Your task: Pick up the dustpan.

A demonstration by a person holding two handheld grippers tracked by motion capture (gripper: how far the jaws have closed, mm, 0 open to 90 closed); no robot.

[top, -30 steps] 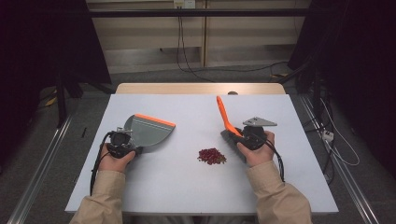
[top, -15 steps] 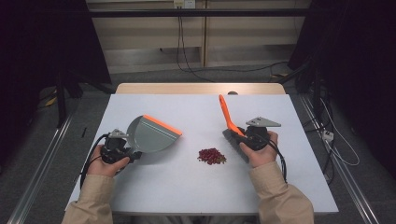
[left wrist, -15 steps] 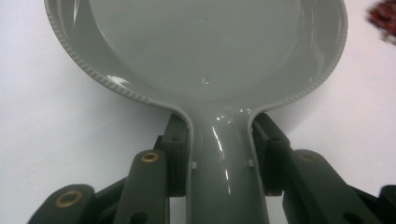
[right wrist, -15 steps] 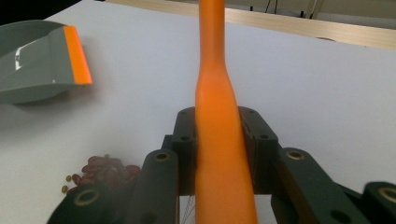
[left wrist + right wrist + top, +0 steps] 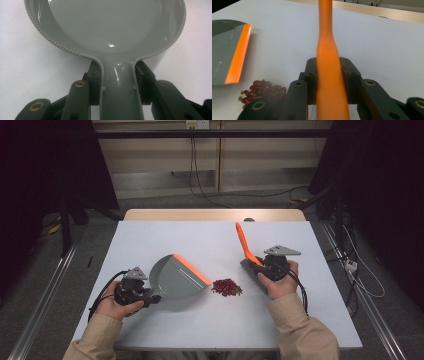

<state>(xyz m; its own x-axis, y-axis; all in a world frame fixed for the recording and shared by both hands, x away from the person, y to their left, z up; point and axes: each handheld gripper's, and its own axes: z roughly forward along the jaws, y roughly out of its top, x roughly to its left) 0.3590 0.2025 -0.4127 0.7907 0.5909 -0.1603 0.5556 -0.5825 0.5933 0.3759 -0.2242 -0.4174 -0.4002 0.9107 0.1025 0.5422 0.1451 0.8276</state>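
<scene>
The grey dustpan (image 5: 177, 277) has slid down toward the pile of red beans (image 5: 227, 287), its orange lip now just beside them, probably for sweeping. The left tongs (image 5: 145, 297) are pinching its handle low on the tabletop (image 5: 150, 235); the right tongs (image 5: 260, 265) are clamping the orange brush (image 5: 245, 247), handle tilting away.

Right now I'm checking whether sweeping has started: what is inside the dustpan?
Nothing: the dustpan shows a bare grey pan in the high and left gripper views. The red beans lie on the table just off its orange lip. The left gripper covers only the handle.
</scene>
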